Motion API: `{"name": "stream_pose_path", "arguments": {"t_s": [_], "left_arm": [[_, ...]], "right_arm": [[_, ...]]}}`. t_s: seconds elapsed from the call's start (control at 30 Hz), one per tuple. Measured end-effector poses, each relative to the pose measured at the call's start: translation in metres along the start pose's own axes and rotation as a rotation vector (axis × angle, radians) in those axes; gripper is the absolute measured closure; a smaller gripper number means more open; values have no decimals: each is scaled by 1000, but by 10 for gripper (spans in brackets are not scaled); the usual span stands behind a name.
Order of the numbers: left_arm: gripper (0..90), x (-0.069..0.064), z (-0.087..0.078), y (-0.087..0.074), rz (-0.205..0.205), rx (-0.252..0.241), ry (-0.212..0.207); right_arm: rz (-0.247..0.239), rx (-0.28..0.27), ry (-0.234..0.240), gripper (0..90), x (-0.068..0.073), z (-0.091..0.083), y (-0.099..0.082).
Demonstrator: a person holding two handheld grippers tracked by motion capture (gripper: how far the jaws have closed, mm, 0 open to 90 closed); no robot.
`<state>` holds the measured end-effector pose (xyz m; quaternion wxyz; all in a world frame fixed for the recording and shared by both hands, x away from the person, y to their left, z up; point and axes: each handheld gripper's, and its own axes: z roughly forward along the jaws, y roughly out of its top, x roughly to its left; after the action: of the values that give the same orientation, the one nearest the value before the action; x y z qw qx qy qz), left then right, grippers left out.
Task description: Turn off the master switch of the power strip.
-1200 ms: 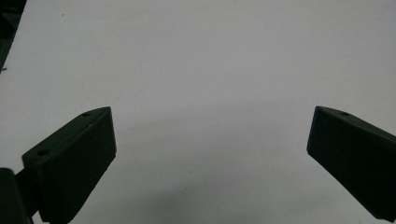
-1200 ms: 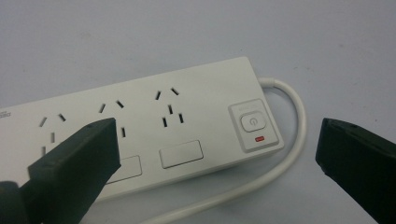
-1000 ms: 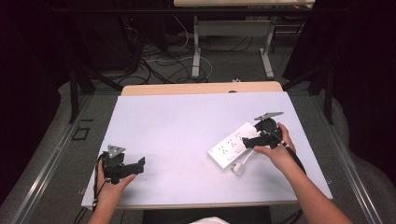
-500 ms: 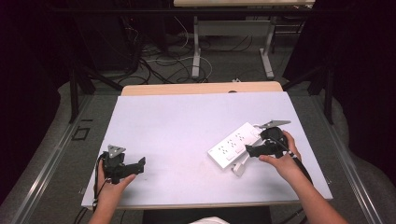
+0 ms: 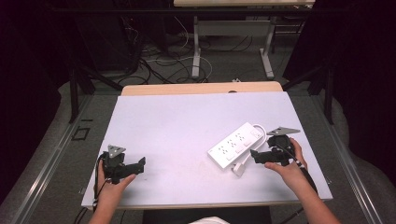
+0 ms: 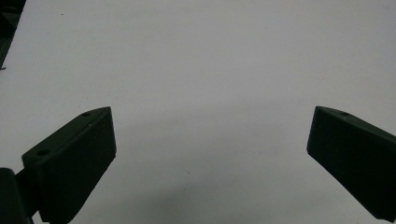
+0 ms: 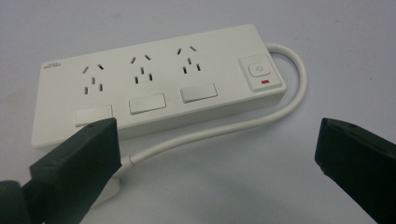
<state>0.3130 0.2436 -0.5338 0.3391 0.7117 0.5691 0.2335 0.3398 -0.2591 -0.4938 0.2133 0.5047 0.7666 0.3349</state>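
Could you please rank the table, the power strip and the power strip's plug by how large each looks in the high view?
1. table, by far the largest.
2. power strip.
3. plug, the smallest, a small white block at the cable's end.

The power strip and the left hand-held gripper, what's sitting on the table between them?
Nothing. In the high view, just bare white table lies between the left hand-held gripper and the power strip.

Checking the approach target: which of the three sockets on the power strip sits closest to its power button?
The socket at the cord end of the power strip, right beside the power button. The other two sockets lie farther along toward the branded end.
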Motion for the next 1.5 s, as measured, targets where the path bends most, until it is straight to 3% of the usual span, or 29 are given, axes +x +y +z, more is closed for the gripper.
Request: {"name": "stream_pose_path", "arguments": {"t_s": [0.67, 1.0, 1.5], "left_arm": [[12, 0, 0, 0, -6, -8, 2], [13, 0, 0, 0, -5, -7, 2], [13, 1, 0, 0, -4, -8, 2]], "right_arm": [[74, -58, -32, 0, -20, -6, -42], [107, -113, -54, 1, -30, -4, -58], [177, -119, -106, 2, -48, 2, -78]]}}
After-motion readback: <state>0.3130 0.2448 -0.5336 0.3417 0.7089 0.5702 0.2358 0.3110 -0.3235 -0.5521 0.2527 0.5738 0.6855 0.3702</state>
